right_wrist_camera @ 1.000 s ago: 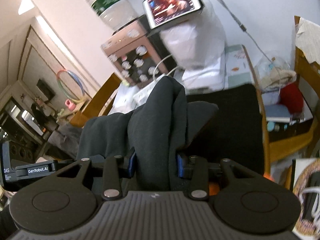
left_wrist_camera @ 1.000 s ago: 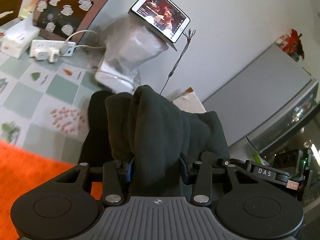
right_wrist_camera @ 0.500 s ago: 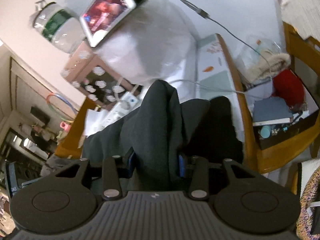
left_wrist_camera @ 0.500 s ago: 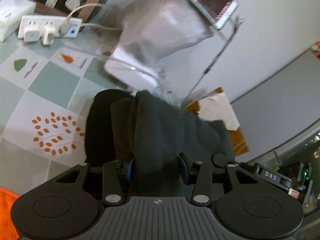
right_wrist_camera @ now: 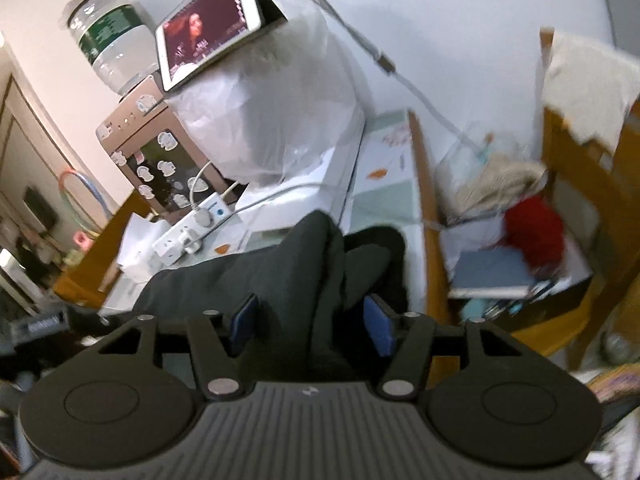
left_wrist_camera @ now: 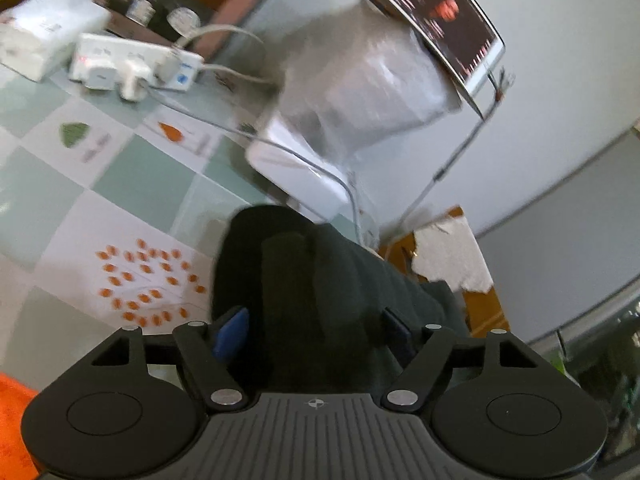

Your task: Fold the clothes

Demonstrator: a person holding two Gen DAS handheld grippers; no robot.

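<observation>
We see a dark charcoal garment [left_wrist_camera: 320,280] lying on a tablecloth [left_wrist_camera: 132,184] checked in pale green and white, printed with orange and green leaves. Our gripper pads [right_wrist_camera: 378,324] are blue. A white power strip [left_wrist_camera: 132,68] sits beyond, beside an orange cloth [left_wrist_camera: 12,420].

Left gripper [left_wrist_camera: 316,330] and right gripper [right_wrist_camera: 307,318]: matte black bodies with a ribbed grey centre panel bearing a small crosshair mark, round discs at lower left and right, silver pivot screws, angled linkage arms and blue finger pads [right_wrist_camera: 378,330].
</observation>
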